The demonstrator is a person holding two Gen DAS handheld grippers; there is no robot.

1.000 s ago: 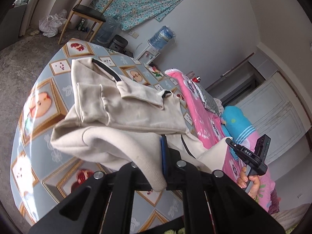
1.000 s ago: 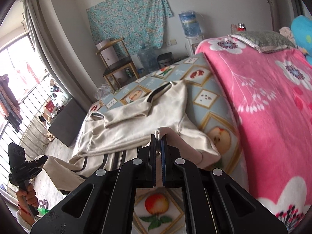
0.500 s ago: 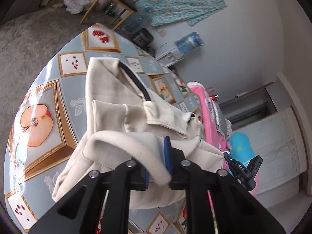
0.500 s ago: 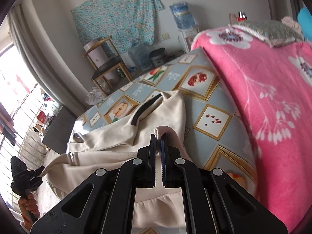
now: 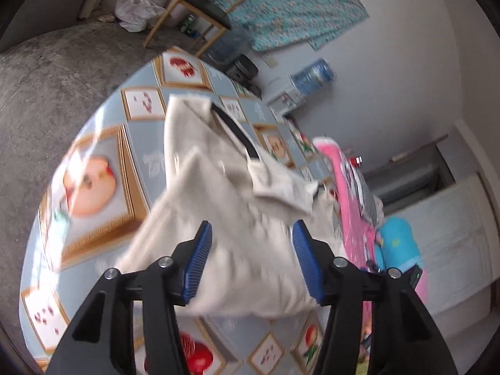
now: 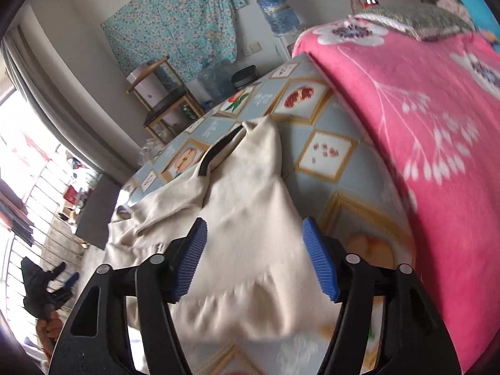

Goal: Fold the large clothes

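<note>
A large cream garment (image 5: pixel 225 206) with a black neck trim lies folded over on the fruit-patterned bed sheet (image 5: pixel 93 187). My left gripper (image 5: pixel 251 259) is open, its blue pads (image 5: pixel 197 262) standing apart just above the garment's near folded edge. In the right wrist view the same garment (image 6: pixel 250 218) lies flat, and my right gripper (image 6: pixel 254 259) is open above its near hem, holding nothing. The left gripper also shows at the lower left of the right wrist view (image 6: pixel 47 281).
A pink flowered blanket (image 6: pixel 422 109) covers the bed to the right of the garment. A wooden chair (image 6: pixel 162 100), a water bottle (image 6: pixel 276 9) and a patterned hanging cloth (image 6: pixel 175 22) stand by the far wall. Bare floor (image 5: pixel 47 72) lies left of the bed.
Both grippers were shut on the garment's edge and carried it forward over the rest. Now both have opened and the fold has dropped onto the garment.
</note>
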